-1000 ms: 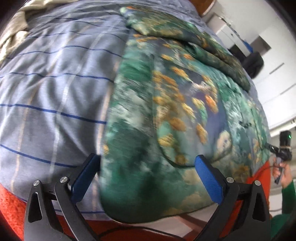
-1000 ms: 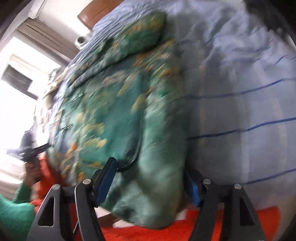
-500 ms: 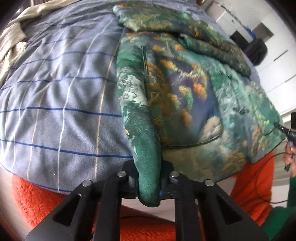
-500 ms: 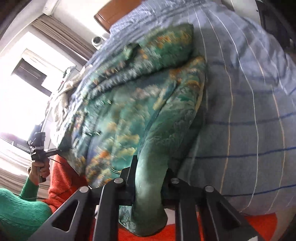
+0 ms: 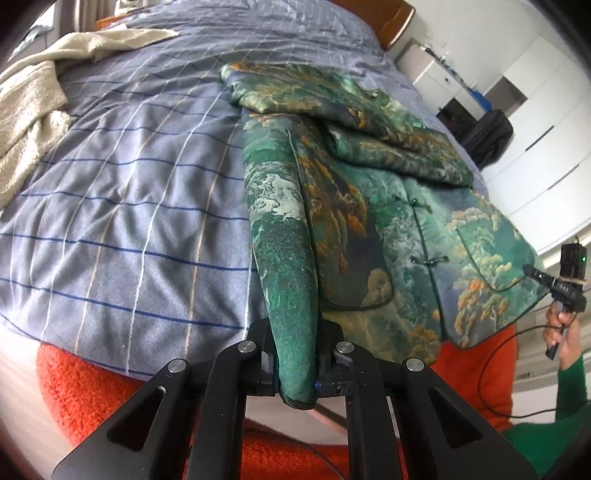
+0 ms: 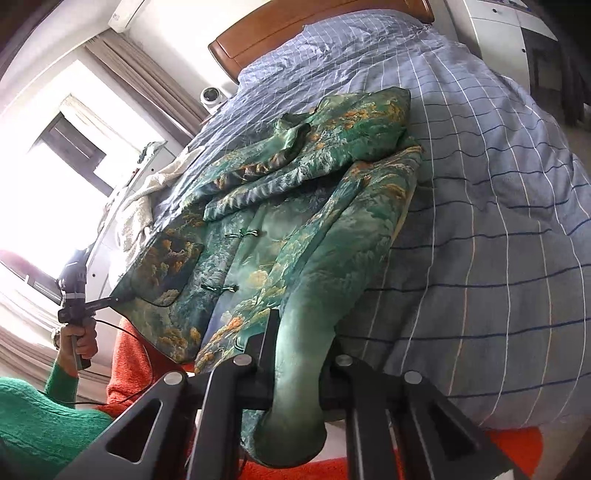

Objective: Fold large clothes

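A green padded jacket (image 5: 373,206) with orange and white landscape print and knot buttons lies on the bed, its sleeves folded across the upper part. My left gripper (image 5: 295,373) is shut on the jacket's bottom hem at its left corner, and the cloth rises in a taut ridge from the jaws. In the right wrist view the same jacket (image 6: 280,206) spreads away from me. My right gripper (image 6: 299,384) is shut on the hem's other corner, with a thick fold of green cloth bulging out below the jaws. Both corners are lifted off the bed.
The bed has a blue-grey checked cover (image 5: 122,221) and an orange blanket (image 5: 85,391) at its near edge. A cream towel (image 5: 29,110) lies at the far left. A wooden headboard (image 6: 295,33) stands beyond. White cabinets (image 5: 546,122) line the right. A person's hand (image 6: 79,339) in a green sleeve holds the other gripper.
Both grippers went from open around the hem to shut on it. Both have since risen, pulling the jacket's bottom corners up off the bed.
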`<state>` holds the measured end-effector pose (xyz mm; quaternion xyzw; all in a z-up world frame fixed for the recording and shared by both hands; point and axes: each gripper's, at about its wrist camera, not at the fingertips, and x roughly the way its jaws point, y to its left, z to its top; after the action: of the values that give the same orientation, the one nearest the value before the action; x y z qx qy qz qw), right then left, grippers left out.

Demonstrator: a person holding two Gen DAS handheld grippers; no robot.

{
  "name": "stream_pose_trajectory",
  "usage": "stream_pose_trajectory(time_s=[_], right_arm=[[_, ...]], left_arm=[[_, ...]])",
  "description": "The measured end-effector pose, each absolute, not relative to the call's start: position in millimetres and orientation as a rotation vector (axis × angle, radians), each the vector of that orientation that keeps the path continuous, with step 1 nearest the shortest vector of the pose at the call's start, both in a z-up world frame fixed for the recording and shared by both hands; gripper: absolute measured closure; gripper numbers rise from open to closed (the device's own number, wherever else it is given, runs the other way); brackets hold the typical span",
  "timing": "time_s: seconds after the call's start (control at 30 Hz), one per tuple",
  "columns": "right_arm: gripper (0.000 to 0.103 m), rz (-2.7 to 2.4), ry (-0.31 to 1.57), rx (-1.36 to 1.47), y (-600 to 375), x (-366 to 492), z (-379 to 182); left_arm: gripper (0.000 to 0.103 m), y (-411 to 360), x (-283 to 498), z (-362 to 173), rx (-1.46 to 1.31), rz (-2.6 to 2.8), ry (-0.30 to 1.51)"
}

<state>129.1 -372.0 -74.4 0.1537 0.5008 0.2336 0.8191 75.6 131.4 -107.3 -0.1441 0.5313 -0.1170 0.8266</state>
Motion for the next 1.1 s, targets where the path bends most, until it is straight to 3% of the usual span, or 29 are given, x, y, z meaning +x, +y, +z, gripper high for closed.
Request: stream_pose_trajectory(time_s=[0.73, 0.9, 1.1], right_arm=[[0.092, 0.570, 1.151, 0.565, -377.1, 52.5, -73.7], [0.092, 0.590, 1.031, 0.726, -390.1, 69.4, -51.0], [0.092, 0.633, 0.876, 0.793, -400.0, 175.0, -29.3]], left_arm=[[0.094, 161.3, -2.7, -85.7, -0.273, -0.316, 1.167], [0.094, 197.8, 33.8, -52.6, -0.513, -0.324, 1.008], [0.093, 218.1, 139.1, -32.9, -0.651, -0.313, 0.849]])
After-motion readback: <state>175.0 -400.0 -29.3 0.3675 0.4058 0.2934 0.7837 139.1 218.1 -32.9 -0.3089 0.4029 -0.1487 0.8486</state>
